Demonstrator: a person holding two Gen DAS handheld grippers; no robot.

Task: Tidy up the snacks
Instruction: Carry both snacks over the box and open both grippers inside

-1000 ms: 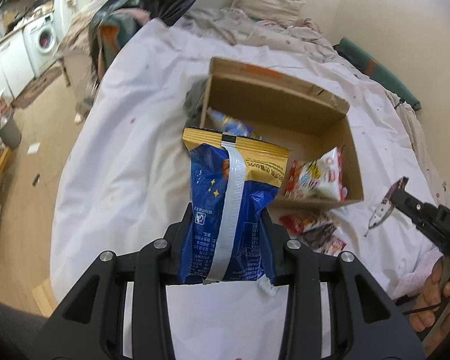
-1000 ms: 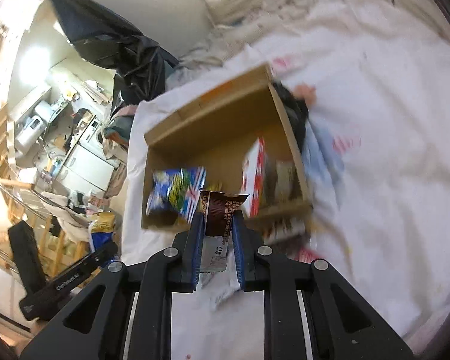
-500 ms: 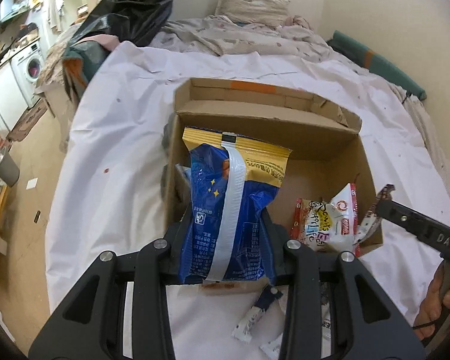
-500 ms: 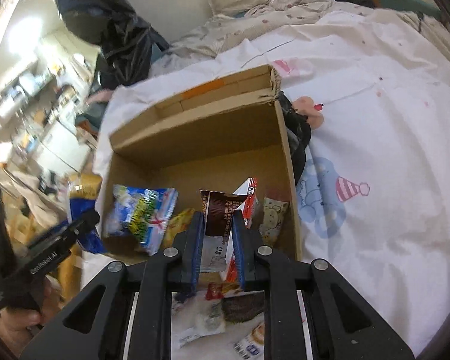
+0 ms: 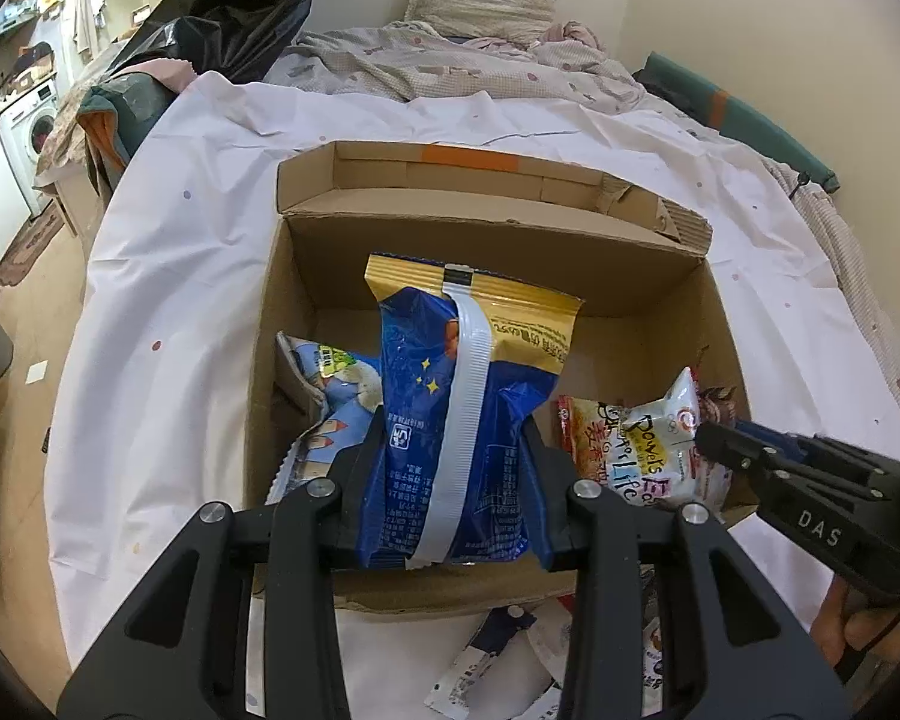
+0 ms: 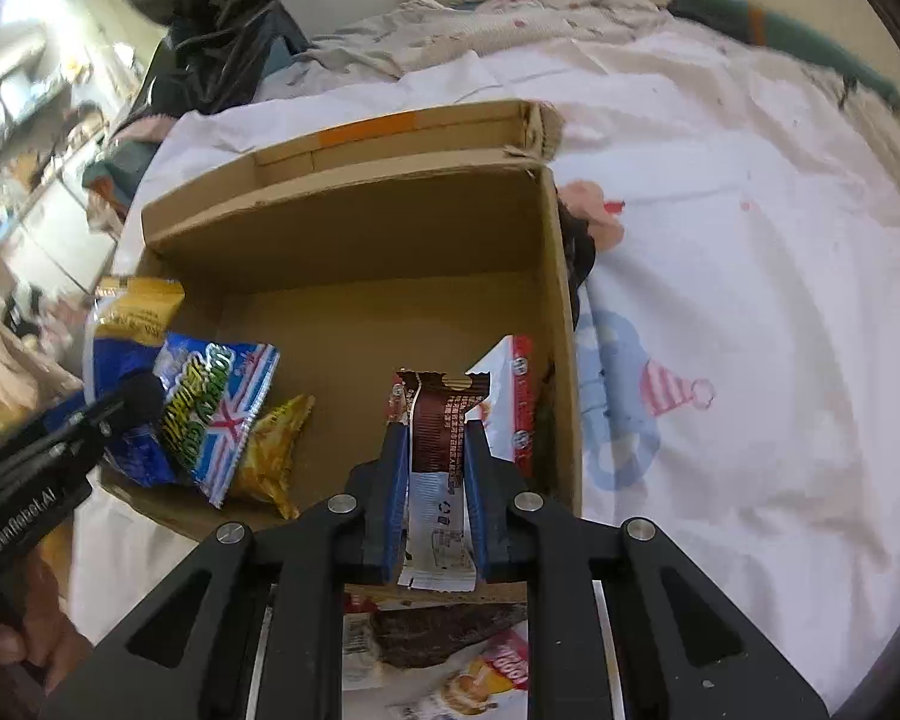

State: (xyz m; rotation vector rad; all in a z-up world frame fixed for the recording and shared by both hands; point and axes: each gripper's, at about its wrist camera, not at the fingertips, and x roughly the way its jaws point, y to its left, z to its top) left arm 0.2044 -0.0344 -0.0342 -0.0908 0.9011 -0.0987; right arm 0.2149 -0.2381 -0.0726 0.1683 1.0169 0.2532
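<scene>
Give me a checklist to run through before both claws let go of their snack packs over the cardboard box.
1. Left claw gripped on the blue and gold bag: ok, fingers press both sides.
2. Right claw gripped on the brown wrapper: ok.
3. Blue and gold bag over the cardboard box opening: ok, it shows against the box interior.
4. Brown wrapper over the box: ok, near the right wall, beside the red and white pack.
5. Bare floor left in the box: ok, its far half is uncovered.
6. Claws clear of each other: ok, each sits at an opposite side of the box.
</scene>
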